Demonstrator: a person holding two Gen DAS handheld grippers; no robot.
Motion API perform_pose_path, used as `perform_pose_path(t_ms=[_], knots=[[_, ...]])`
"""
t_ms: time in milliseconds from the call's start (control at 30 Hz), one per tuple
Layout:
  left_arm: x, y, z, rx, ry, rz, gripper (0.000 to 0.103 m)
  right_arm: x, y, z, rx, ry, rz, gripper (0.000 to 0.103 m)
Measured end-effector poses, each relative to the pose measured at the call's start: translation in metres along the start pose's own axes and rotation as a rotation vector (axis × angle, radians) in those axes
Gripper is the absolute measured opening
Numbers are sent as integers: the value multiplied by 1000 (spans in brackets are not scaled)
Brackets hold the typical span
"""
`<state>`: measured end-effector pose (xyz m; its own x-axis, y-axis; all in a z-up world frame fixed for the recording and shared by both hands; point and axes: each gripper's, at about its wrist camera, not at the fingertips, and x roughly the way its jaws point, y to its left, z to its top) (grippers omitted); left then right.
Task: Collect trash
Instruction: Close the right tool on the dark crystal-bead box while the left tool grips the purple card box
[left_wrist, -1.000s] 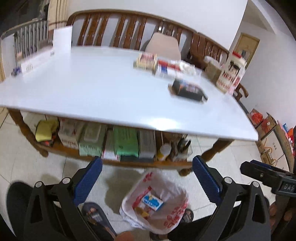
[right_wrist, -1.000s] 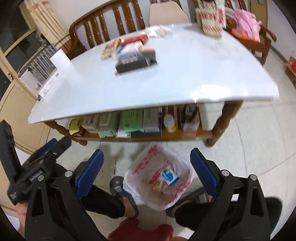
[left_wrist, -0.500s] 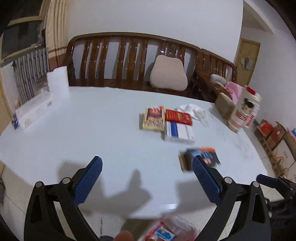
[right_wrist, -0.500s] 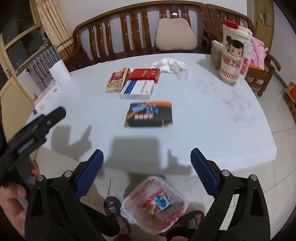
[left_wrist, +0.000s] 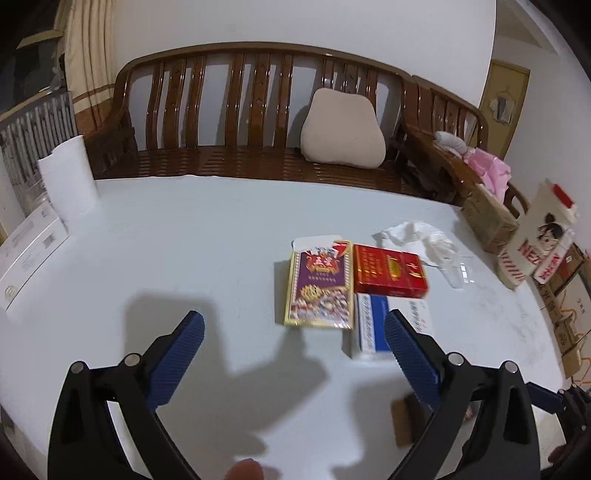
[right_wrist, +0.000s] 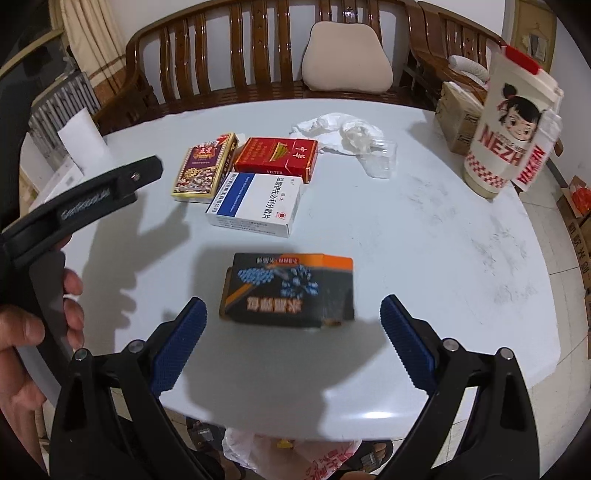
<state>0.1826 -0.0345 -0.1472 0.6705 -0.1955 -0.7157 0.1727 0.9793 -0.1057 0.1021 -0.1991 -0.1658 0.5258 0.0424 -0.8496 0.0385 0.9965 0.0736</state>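
Note:
On the white table (right_wrist: 424, 251) lie a black-and-orange box (right_wrist: 290, 290), a white-and-blue box (right_wrist: 255, 205), a red box (right_wrist: 277, 157), a purple-and-gold box (right_wrist: 205, 168) and crumpled tissue (right_wrist: 338, 131). My right gripper (right_wrist: 293, 334) is open, its fingers either side of the black box and just short of it. My left gripper (left_wrist: 293, 350) is open above the table, short of the purple-and-gold box (left_wrist: 319, 290) and the white-and-blue box (left_wrist: 384, 328). The red box (left_wrist: 388, 271) lies beyond them. A trash bag (right_wrist: 295, 458) shows below the table's near edge.
A tall printed cup (right_wrist: 508, 125) and a cardboard box (right_wrist: 458, 114) stand at the table's right. A paper roll (left_wrist: 70, 181) and a flat white box (left_wrist: 26, 254) are at the left. A wooden bench (left_wrist: 258, 110) with a cushion (left_wrist: 343, 131) lies behind. A hand (right_wrist: 29, 332) holds the left gripper.
Both grippers rose from floor level, where they looked down at the trash bag, to above the table and moved in toward the boxes. Both stayed open.

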Motion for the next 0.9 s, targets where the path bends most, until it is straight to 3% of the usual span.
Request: perform_pose_path(t_ms=[233,467,900], knots=[[33,-7,9,30,37,-2,95,29,7,9,-18,26,-27,92],[56,-22,16,97,47,58,95,46,12,12,-31,46,-54,92],[84,-23,18,110,81,82,95,58,17,11,-69,50,-123,93]])
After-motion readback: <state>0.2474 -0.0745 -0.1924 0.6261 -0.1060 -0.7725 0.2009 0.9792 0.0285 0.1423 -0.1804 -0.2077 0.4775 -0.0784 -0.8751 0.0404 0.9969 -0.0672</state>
